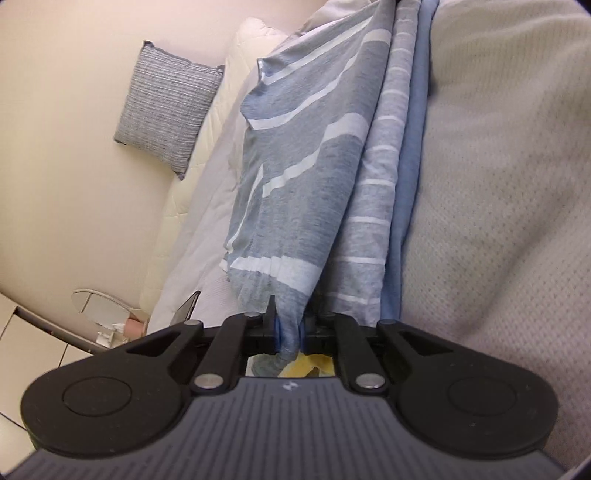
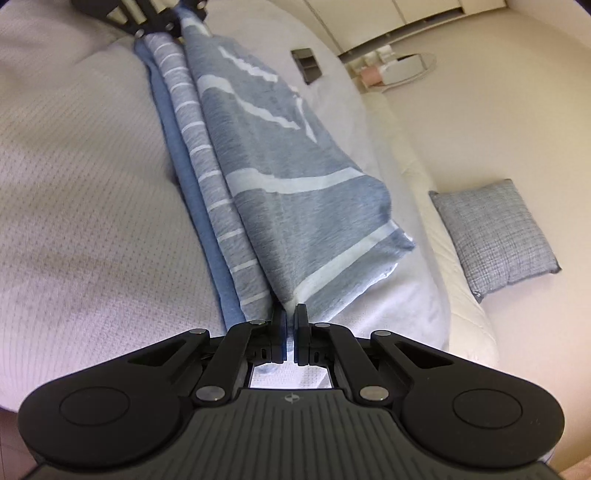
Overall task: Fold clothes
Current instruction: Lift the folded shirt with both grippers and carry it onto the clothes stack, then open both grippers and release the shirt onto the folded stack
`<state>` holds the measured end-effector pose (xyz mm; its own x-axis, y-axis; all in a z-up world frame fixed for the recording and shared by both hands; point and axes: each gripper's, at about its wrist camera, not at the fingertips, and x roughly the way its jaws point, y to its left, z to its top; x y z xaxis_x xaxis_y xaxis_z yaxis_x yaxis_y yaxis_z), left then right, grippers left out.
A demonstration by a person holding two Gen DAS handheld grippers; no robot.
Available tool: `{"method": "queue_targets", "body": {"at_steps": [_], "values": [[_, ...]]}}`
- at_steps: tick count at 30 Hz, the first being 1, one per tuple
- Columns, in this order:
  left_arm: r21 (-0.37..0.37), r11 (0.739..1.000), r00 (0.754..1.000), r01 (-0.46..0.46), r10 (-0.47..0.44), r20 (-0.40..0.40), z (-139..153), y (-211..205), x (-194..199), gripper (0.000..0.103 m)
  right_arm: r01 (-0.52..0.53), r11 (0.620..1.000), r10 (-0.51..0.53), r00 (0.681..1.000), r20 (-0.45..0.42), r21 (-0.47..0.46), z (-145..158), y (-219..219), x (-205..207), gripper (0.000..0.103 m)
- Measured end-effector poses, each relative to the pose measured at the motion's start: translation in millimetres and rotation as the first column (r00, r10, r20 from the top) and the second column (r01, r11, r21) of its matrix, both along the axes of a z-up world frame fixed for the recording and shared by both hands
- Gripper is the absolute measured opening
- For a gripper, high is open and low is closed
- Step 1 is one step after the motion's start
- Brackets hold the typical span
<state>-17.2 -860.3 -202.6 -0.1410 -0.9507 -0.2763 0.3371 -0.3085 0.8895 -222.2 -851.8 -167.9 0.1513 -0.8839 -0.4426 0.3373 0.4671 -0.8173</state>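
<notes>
Jaws of the left gripper (image 1: 287,328) pinch 1 end of the blue striped garment (image 1: 314,177); those of the right gripper (image 2: 290,332) pinch the other, stretching it above the bed (image 2: 85,177). Keep tension even and lower both ends together. A grey cushion (image 2: 495,236) leans against the cream wall.

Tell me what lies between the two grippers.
The striped blue garment spans from the right gripper to the left gripper, which shows in the right wrist view; each holds one end.
</notes>
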Motion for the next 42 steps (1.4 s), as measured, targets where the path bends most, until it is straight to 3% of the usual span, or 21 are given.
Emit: {"method": "queue_targets", "body": {"at_steps": [7,16,31,34,37,40,42], "values": [[-0.120,0.993,1.000,0.006,-0.004,0.012,-18,10,3,0.010,-0.006,0.999,0.006,1.000,0.015,-0.048,-9,2,0,0.000],[-0.148,0.989,0.999,0.013,-0.007,0.044,-23,19,-2,0.005,0.002,0.998,0.002,0.998,0.061,-0.069,-12,11,-4,0.000],[-0.091,0.992,0.987,-0.090,0.101,0.129,-30,19,-15,0.007,0.008,0.996,-0.002,0.998,0.070,-0.087,-23,17,-7,0.000],[-0.070,0.987,0.983,-0.143,0.150,0.108,-24,23,-13,0.009,0.003,0.995,0.000,0.999,0.036,-0.099,-30,16,-7,0.000],[-0.037,0.980,0.977,-0.198,0.200,0.078,-19,33,-4,0.009,0.018,0.995,-0.010,0.997,0.077,-0.102,-27,23,-14,0.000],[0.030,0.960,0.960,-0.277,0.278,-0.031,-5,46,7,0.009,0.037,0.996,-0.026,0.991,0.133,-0.080,-26,33,-22,0.000],[0.090,0.940,0.928,-0.329,0.339,-0.154,8,59,12,0.013,0.051,0.997,-0.040,0.982,0.186,-0.057,-25,40,-27,0.000]]}}
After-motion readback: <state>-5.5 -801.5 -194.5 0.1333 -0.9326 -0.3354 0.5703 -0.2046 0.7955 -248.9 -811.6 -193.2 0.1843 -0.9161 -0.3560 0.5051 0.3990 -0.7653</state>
